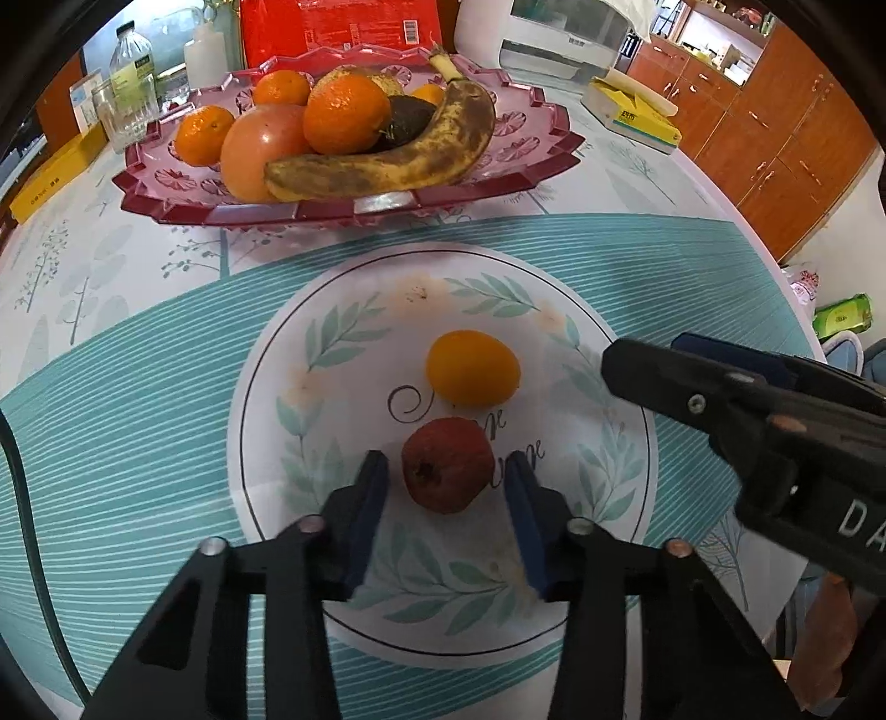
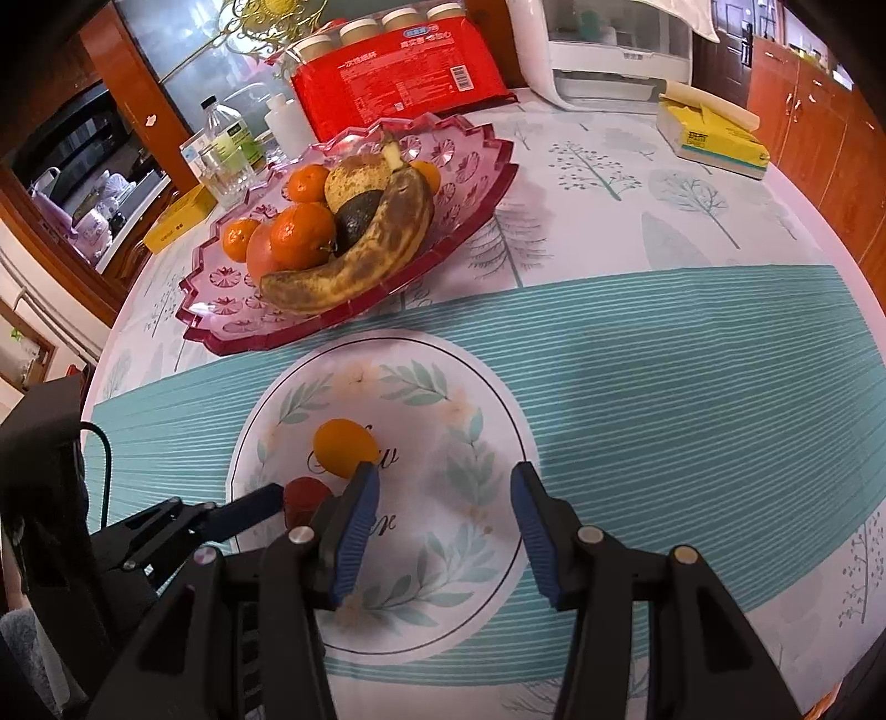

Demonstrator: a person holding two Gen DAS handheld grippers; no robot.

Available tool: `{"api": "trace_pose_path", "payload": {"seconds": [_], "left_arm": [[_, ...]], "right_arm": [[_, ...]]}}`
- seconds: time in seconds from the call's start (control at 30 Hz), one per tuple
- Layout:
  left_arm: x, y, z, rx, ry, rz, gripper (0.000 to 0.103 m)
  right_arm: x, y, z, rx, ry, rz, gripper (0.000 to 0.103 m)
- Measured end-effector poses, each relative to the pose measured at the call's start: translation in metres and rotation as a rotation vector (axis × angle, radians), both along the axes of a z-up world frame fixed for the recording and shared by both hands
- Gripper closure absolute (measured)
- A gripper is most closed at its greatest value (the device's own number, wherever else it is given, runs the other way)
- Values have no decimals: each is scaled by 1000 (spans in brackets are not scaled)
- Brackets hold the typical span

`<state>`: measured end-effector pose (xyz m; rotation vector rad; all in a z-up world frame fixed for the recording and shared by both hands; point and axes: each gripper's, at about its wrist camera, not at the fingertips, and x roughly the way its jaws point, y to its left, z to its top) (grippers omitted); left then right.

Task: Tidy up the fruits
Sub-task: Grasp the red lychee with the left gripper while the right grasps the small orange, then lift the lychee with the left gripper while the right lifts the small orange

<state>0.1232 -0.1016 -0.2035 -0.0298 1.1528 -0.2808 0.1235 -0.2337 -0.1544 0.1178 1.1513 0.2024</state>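
Note:
A dark red fruit [image 1: 447, 465] and a small yellow-orange fruit [image 1: 473, 368] lie on a white round leaf-printed patch [image 1: 310, 443] of the tablecloth. My left gripper [image 1: 446, 462] points down with the red fruit between its blue pads. A thin strip of white shows on each side of the fruit, so I read the gripper as open. My right gripper [image 2: 443, 487] hovers open beside it over the same patch, with nothing between its fingers. Its left finger covers the lower edge of the yellow-orange fruit [image 2: 343, 448]. Behind stands a pink glass fruit tray [image 1: 387, 202] holding a spotted banana [image 1: 398, 166], oranges and an avocado.
Behind the tray are a red packet [image 2: 398, 72], a bottle [image 1: 130, 55], a glass [image 1: 122, 111] and a yellow box [image 1: 55, 177]. A yellow tissue pack [image 2: 714, 138] and a white appliance [image 2: 609, 50] stand at the back right. The table edge curves down the right, with wooden cabinets beyond.

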Motion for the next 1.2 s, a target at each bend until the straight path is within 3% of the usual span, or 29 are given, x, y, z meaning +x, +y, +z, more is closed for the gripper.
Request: {"api": "trace_pose_path", "payload": {"seconds": [0.07, 0.67, 1.17, 1.2], "left_arm": [[1, 1, 0, -11, -1, -3, 72], [-1, 69, 7, -31, 15, 134, 73], [-1, 82, 12, 7, 11, 159, 73], [-2, 83, 12, 8, 11, 161, 73]], "right_arm": [[2, 2, -3, 2, 8, 10, 53], [16, 44, -20, -6, 46, 136, 53], [24, 68, -35, -42, 43, 188, 53], [22, 69, -35, -43, 38, 191, 58]]}}
